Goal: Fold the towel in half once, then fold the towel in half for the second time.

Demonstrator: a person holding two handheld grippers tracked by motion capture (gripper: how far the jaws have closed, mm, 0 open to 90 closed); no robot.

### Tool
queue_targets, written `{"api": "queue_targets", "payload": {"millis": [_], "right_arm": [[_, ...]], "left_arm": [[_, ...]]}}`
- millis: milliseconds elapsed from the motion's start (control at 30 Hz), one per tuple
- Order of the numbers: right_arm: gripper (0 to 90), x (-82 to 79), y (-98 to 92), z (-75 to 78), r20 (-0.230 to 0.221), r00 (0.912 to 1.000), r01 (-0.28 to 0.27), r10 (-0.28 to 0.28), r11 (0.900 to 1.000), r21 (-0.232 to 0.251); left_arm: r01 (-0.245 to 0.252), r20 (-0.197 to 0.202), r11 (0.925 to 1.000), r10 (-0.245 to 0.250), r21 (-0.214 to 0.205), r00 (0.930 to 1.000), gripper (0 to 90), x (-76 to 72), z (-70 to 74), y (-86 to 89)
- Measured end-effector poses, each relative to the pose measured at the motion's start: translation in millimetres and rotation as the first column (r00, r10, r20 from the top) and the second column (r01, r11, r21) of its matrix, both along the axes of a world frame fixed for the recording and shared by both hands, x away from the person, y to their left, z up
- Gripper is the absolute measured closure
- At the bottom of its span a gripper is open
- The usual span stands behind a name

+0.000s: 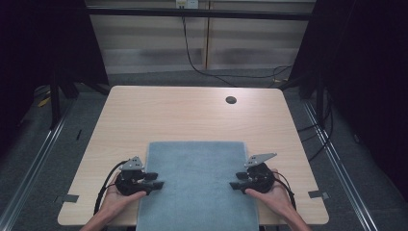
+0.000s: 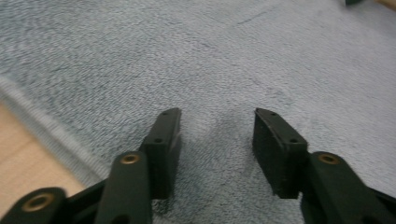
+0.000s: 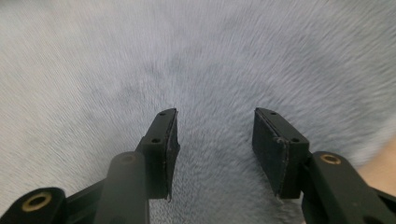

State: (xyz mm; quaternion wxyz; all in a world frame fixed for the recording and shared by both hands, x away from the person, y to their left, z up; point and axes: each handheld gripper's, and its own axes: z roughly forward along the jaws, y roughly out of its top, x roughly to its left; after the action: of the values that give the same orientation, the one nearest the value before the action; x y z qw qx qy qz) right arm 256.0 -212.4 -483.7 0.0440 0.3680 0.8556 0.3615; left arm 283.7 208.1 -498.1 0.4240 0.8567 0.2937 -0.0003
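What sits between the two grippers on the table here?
Only bare blue-grey towel lies between the left gripper and right gripper, both open, seen in the high view.

Both grippers (image 1: 158, 184) (image 1: 235, 185) agape, inward-facing

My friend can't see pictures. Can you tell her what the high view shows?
A blue-grey towel lies flat on a wooden table. A person's hands hold the left gripper and right gripper, open, at its two side edges.

Light wooden table (image 1: 144, 110); grey-blue towel (image 1: 197, 183) flat on near half
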Motion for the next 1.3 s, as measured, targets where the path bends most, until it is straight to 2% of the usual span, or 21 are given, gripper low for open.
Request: {"api": "queue_targets", "payload": {"millis": [100, 233, 333, 367, 433, 500, 533, 567, 633, 667, 700, 767, 833, 867, 933, 967, 1067, 1100, 1133, 1167, 1300], "right_arm": [[50.4, 8.3, -10.5, 10.9, 0.036, 0.9984, 0.04, -0.043, 0.9958, 0.082], [49.3, 31.6, -19.6, 12.2, 0.059, 0.9918, 0.106, -0.113, 0.988, 0.113], [50.2, 47.0, -23.3, 9.1, 0.071, 0.9872, 0.132, -0.143, 0.9824, 0.132], [50.1, 49.9, -23.4, 7.5, 0.063, 0.9866, 0.141, -0.15, 0.9809, 0.134], [50.0, 55.4, -22.5, 4.6, 0.062, 0.9869, 0.142, -0.149, 0.9838, 0.11], [49.3, 64.1, -22.2, 4.5, 0.066, 0.9858, 0.147, -0.154, 0.9843, 0.097], [48.4, 69.7, -22.4, 5.0, 0.074, 0.984, 0.155, -0.162, 0.9835, 0.093], [47.2, 76.6, -22.7, 6.1, 0.085, 0.9798, 0.173, -0.181, 0.9806, 0.092], [46.1, 86.6, -24.4, 6.6, 0.093, 0.9761, 0.186, -0.196, 0.976, 0.114], [45.7, 91.7, -24.5, 6.7, 0.105, 0.973, 0.194, -0.206, 0.9747, 0.111], [45.5, 96.2, -24.2, 6.8, 0.114, 0.9703, 0.203, -0.213, 0.9745, 0.096], [44.7, 105.3, -23.6, 5.2, 0.112, 0.9689, 0.211, -0.22, 0.9733, 0.09], [44.3, 112.7, -22.0, 2.8, 0.121, 0.9652, 0.225, -0.232, 0.9719, 0.07], [43.6, 116.2, -21.6, 0.5, 0.114, 0.9665, 0.223, -0.23, 0.9723, 0.069], [42.6, 121.6, -20.8, -4.7, 0.103, 0.9692, 0.219, -0.224, 0.974, 0.059], [42.4, 123.0, -20.5, -6.8, 0.101, 0.9702, 0.216, -0.221, 0.975, 0.051], [41.3, 125.5, -20.6, -12.5, 0.101, 0.967, 0.23, -0.234, 0.9719, 0.049], [41.2, 126.2, -20.1, -14.6, 0.096, 0.9683, 0.228, -0.231, 0.9728, 0.043], [41.1, 126.3, -19.2, -16.1, 0.084, 0.9685, 0.233, -0.234, 0.9721, 0.029], [41.2, 126.5, -19.2, -17.8, 0.078, 0.9697, 0.231, -0.232, 0.9727, 0.023], [44.0, 125.4, -23.6, -22.8, 0.072, 0.9709, 0.226, -0.228, 0.9732, 0.043]], "left_arm": [[-0.015, -0.004, 0.9996, 0.015, -0.024, 0.9999, 48.0, 5.3, 3.8, 2.4], [-0.076, 0.005, 0.9957, 0.076, -0.054, 0.9971, 45.0, 22.5, 9.6, 6.5], [-0.121, 0.051, 0.988, 0.126, -0.096, 0.9907, 45.3, 33.3, 22.6, 9.7], [-0.117, 0.057, 0.9881, 0.123, -0.101, 0.9908, 45.3, 36.8, 27.2, 9.5], [-0.115, 0.076, 0.9882, 0.123, -0.101, 0.9895, 45.4, 47.0, 32.7, 7.6], [-0.144, 0.088, 0.983, 0.154, -0.114, 0.9841, 46.5, 62.4, 32.5, 6.9], [-0.144, 0.088, 0.983, 0.154, -0.114, 0.9841, 46.2, 62.4, 32.5, 6.9], [-0.171, 0.082, 0.9799, 0.18, -0.103, 0.9803, 46.0, 77.1, 29.2, 6.7], [-0.2, 0.094, 0.9779, 0.205, -0.063, 0.9743, 44.3, 88.6, 24.5, 6.5], [-0.219, 0.1, 0.9732, 0.225, -0.071, 0.9692, 44.3, 92.5, 21.4, 8.3], [-0.227, 0.086, 0.971, 0.233, -0.076, 0.9687, 44.1, 96.5, 17.7, 9.7], [-0.243, 0.092, 0.969, 0.246, -0.043, 0.9648, 43.0, 102.2, 12.0, 13.0], [-0.268, 0.053, 0.9615, 0.271, -0.06, 0.9611, 41.3, 108.1, 6.9, 21.3], [-0.286, 0.058, 0.9566, 0.289, -0.057, 0.9556, 39.3, 108.9, 5.3, 22.5], [-0.275, 0.057, 0.9595, 0.279, -0.061, 0.9587, 39.1, 112.0, 3.4, 27.1], [-0.284, 0.05, 0.9559, 0.288, -0.075, 0.9563, 38.5, 113.5, 1.7, 28.7], [-0.272, 0.024, 0.9596, 0.275, -0.07, 0.9613, 37.8, 117.4, -5.4, 28.8], [-0.28, 0.021, 0.9579, 0.281, -0.065, 0.9594, 37.8, 117.7, -7.8, 25.9], [-0.263, 0.03, 0.9636, 0.265, -0.047, 0.9639, 39.1, 118.3, -9.7, 24.2], [-0.268, 0.022, 0.9626, 0.269, -0.041, 0.963, 42.0, 118.4, -11.7, 20.9], [-0.223, 0.051, 0.9749, 0.222, 0.005, 0.9737, 48.5, 116.3, -11.1, 12.6]]}}
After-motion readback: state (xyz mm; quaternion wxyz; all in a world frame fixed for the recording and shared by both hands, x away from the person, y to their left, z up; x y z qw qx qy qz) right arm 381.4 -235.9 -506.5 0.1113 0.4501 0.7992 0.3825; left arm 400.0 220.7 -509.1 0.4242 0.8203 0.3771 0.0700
